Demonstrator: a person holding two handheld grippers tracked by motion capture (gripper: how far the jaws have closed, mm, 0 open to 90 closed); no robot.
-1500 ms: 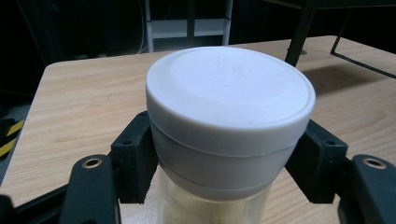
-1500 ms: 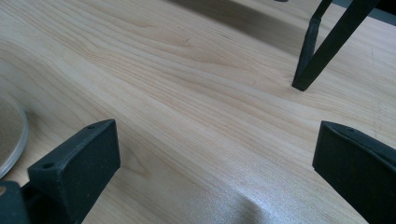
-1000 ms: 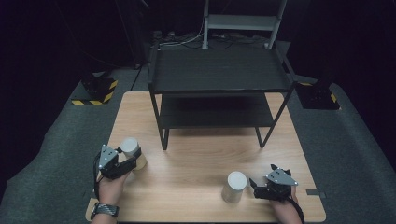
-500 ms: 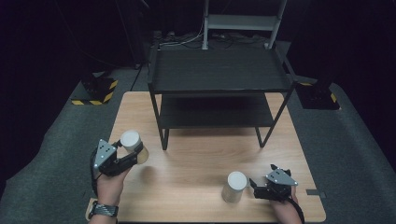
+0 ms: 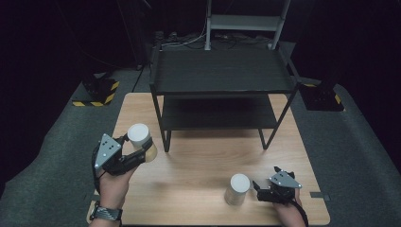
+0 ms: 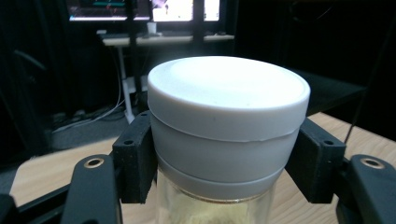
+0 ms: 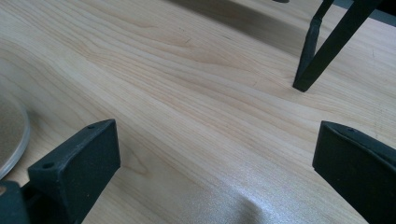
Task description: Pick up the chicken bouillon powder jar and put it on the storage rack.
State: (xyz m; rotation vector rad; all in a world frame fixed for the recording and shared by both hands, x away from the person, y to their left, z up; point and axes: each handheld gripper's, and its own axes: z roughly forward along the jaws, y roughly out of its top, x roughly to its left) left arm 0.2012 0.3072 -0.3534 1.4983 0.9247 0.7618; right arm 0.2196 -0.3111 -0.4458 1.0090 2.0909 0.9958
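My left gripper (image 5: 137, 153) is shut on a clear jar with a white lid (image 5: 140, 140), held above the table's left side. In the left gripper view the black pads (image 6: 136, 158) press just under the jar's lid (image 6: 229, 100), and pale yellowish contents show through the glass. A second white-lidded jar (image 5: 237, 189) stands on the table at the front right. Just right of it, my right gripper (image 5: 259, 188) rests low on the wood, open and apart from the jar. In the right gripper view its jaws (image 7: 215, 163) stand wide over bare wood, with the jar's base (image 7: 9, 135) at the left edge.
A black two-tier shelf rack (image 5: 222, 75) stands on the far half of the wooden table (image 5: 198, 165); one of its legs (image 7: 310, 56) rises ahead of the right gripper. Grey carpet surrounds the table, with a white stand (image 5: 246, 21) behind.
The left gripper has lifted the jar off the table and carried it slightly forward and to the right. The right gripper and the second jar have stayed put.
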